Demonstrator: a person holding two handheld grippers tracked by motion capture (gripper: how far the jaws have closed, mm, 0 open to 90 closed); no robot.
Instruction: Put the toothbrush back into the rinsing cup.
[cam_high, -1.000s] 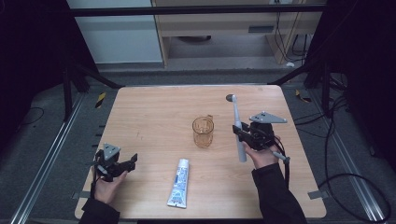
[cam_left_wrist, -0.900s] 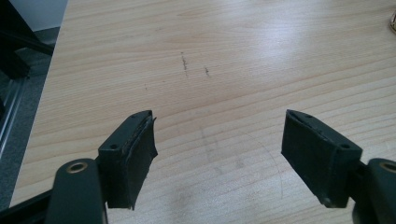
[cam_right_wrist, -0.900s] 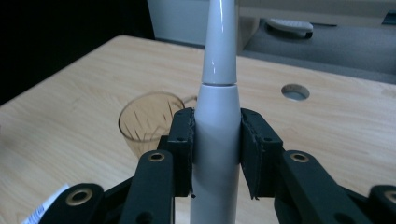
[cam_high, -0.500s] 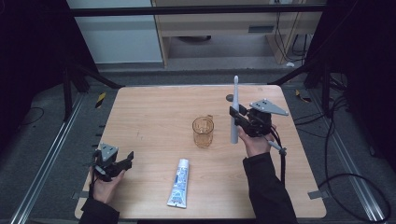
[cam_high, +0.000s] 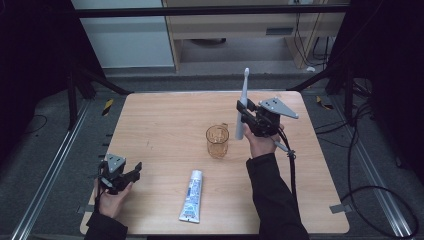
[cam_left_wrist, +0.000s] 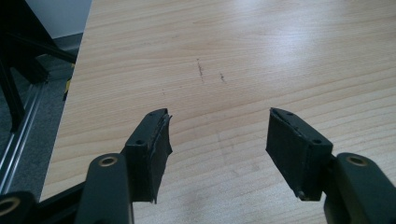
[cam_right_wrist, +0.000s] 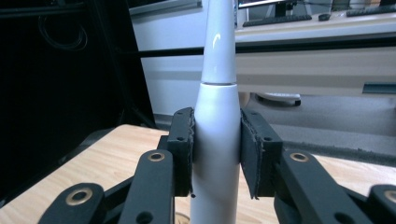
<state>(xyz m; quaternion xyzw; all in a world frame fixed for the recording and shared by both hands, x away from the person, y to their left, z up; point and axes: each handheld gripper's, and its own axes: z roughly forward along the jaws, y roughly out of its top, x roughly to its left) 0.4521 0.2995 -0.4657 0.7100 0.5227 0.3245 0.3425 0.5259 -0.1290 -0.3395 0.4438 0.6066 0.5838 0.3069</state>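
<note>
White toothbrush (cam_high: 241, 107) upright, clamped in right gripper (cam_high: 247, 119) beside amber cup (cam_high: 217, 141); keep it vertical, lower slow. Left gripper (cam_high: 129, 173) open, w/ nothing held.

White electric toothbrush (cam_high: 242, 102) held nearly upright above the worktop (cam_high: 165, 130), brush head up and foot just beside and above the rim of the cup, its thick body clamped between both pads of the right hand-held gripper (cam_high: 246, 116), seen up close as a smooth glossy handle (cam_right_wrist: 216, 154) narrowing to a slim neck. Translucent orange cup (cam_high: 217, 141) with a handle standing upright mid-worktop, and white-and-blue toothpaste tube (cam_high: 191, 196) lying flat nearer the front edge, cap pointing away toward the cup
</note>
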